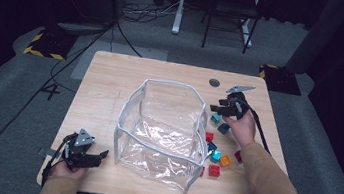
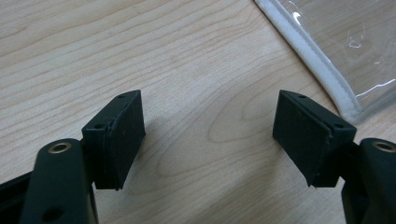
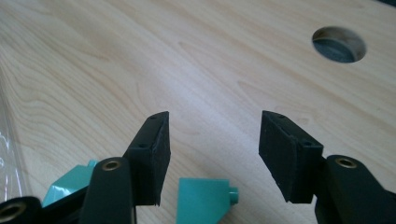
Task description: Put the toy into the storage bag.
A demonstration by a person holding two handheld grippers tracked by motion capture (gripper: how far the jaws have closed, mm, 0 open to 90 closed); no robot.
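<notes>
Wooden counter [image 1: 110, 89] across the middle of the high view, with a round cable hole [image 1: 214, 82] toward its upper right. Clear plastic pouch [image 1: 163, 131] with white zip edging at the centre of that frame, standing open-topped and, as far as can be told through the glare, holding no bricks yet. Left hand-held gripper [image 1: 100, 155] at lower left of the high view, resting low beside the pouch's near corner, jaws wide apart over bare wood and nothing between them. Right hand-held gripper [image 1: 217, 108] at centre right, just past the pouch's right wall, jaws apart and poised over a teal brick [image 3: 205, 200] at the bottom centre of the right gripper view, pads not touching it; a second teal brick [image 3: 70, 184] at lower left of that view. Scattered cluster right of the pouch in the high view: red brick [image 1: 213, 170], orange brick [image 1: 225, 160], dark blue brick [image 1: 224, 128] and others. Judged barely begun: packing into the pouch apparently not started, every visible brick outside on the wood, first pick of the teal brick seemingly in hand.
</notes>
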